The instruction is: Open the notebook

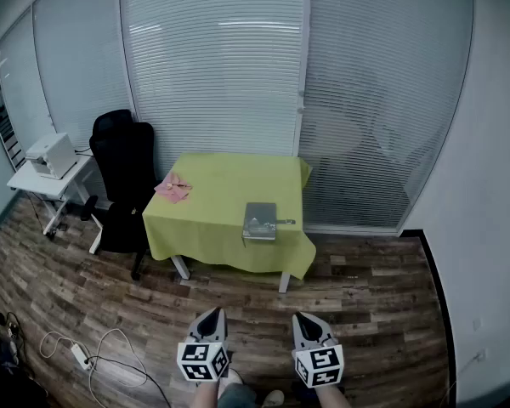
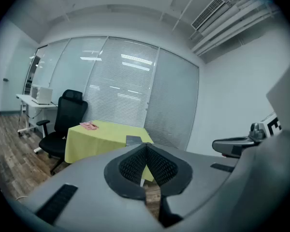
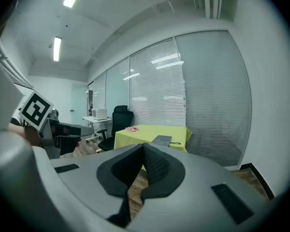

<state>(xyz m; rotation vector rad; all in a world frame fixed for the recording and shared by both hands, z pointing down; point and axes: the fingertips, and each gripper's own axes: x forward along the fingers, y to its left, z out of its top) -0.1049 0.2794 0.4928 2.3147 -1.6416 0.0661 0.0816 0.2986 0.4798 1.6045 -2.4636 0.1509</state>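
My left gripper (image 1: pixel 211 314) and right gripper (image 1: pixel 303 318) had jaws pressed together, empty, presumably since the closed notebook (image 1: pixel 259 221) lay far ahead of them on the bench (image 1: pixel 217 206), beyond reach.

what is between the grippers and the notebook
In the head view, only wooden floor and the hanging front of the tablecloth lie between the left gripper, the right gripper and the notebook.
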